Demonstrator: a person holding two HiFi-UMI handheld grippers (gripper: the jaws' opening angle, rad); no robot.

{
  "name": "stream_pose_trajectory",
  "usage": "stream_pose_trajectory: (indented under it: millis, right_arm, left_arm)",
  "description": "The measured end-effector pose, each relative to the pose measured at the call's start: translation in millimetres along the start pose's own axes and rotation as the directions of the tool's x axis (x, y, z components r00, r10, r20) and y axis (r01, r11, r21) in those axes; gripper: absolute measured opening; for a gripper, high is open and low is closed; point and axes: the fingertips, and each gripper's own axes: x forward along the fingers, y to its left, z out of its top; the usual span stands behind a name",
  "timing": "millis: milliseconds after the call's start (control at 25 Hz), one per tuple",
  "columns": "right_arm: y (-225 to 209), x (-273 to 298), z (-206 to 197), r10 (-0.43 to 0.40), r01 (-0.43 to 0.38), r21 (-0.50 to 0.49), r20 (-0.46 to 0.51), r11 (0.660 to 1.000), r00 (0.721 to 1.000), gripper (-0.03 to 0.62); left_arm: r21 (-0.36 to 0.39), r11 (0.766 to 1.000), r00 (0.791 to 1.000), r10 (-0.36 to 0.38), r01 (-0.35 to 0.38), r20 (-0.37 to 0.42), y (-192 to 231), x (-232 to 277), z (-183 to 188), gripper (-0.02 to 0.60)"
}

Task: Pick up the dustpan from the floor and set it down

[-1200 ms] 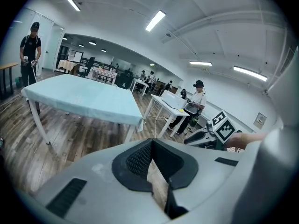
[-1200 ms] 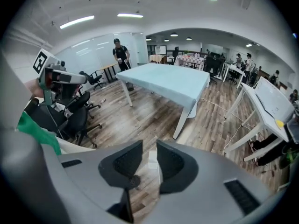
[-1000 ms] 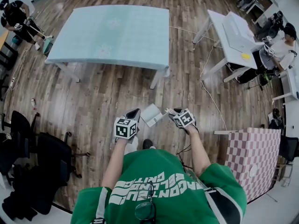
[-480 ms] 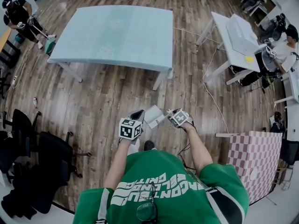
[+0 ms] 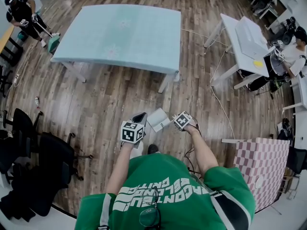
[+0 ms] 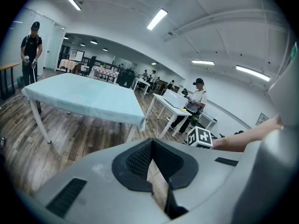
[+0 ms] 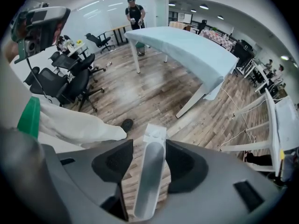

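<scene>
The white dustpan lies on the wood floor between my two grippers. In the right gripper view its long grey handle runs up between the black pads to the white pan end. My right gripper points steeply down over the handle. Its jaws have just been opening and stand wide, with a gap on each side of the handle. In the head view the right gripper is just right of the pan. My left gripper hovers at the pan's left, its tips together on nothing.
A light blue table stands ahead, and a white desk at the far right. A checkered box is at my right and black chairs at my left. A cable crosses the floor. People stand at the room's edges.
My right gripper has sunk toward the dustpan's handle and tipped further down. The left gripper has stayed where it was.
</scene>
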Motion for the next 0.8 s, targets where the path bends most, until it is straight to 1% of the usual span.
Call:
stream_pose_trajectory:
  millis: [80,120,200,240,360,400,480,560,640,800]
  right_arm:
    - [-10,7,-2,-0.034,0.033,-0.012,-0.027,0.999,0.999,0.21]
    - [-17,8,-6,-0.066,0.065,-0.021,-0.05,0.998,0.997,0.21]
    - [-35,11,-16,-0.141,0.138,-0.038,-0.105,0.99,0.984,0.21]
    - [-39,15,-18,-0.152,0.148,-0.042,-0.116,0.988,0.982,0.21]
    - [-31,33,-17,-0.1,0.097,-0.027,-0.118,0.995,0.988,0.209]
    - [-31,38,-16,-0.098,0.096,-0.026,-0.119,0.995,0.988,0.209]
    - [-36,45,-12,-0.121,0.118,-0.035,-0.118,0.992,0.986,0.204]
    - [-40,48,-13,-0.136,0.133,-0.029,-0.134,0.991,0.982,0.18]
    - [-40,53,-15,-0.131,0.131,-0.014,-0.146,0.991,0.981,0.149]
    - [-44,56,-10,-0.13,0.133,0.014,-0.135,0.991,0.982,0.132]
  left_arm:
    - [-0.001,1.0,1.0,0.005,-0.005,0.0,2,-1,0,0.003]
    - [-0.002,1.0,1.0,0.007,-0.007,0.0,2,-1,0,0.003]
    - [-0.003,1.0,1.0,0.011,-0.011,-0.004,2,-2,-1,0.003]
    - [-0.002,1.0,1.0,0.013,-0.013,-0.006,2,-2,-2,0.003]
    - [-0.001,1.0,1.0,0.027,-0.027,-0.016,8,-2,-6,0.003]
    - [-0.003,0.999,0.999,0.032,-0.032,-0.018,11,-1,-7,0.003]
    - [-0.002,0.999,0.999,0.039,-0.039,-0.021,15,0,-6,0.003]
    - [0.004,0.999,0.999,0.04,-0.04,-0.021,15,1,-3,0.003]
    - [0.007,0.999,0.999,0.041,-0.041,-0.021,15,1,0,0.003]
    - [0.011,0.999,0.999,0.044,-0.044,-0.029,14,2,-3,0.003]
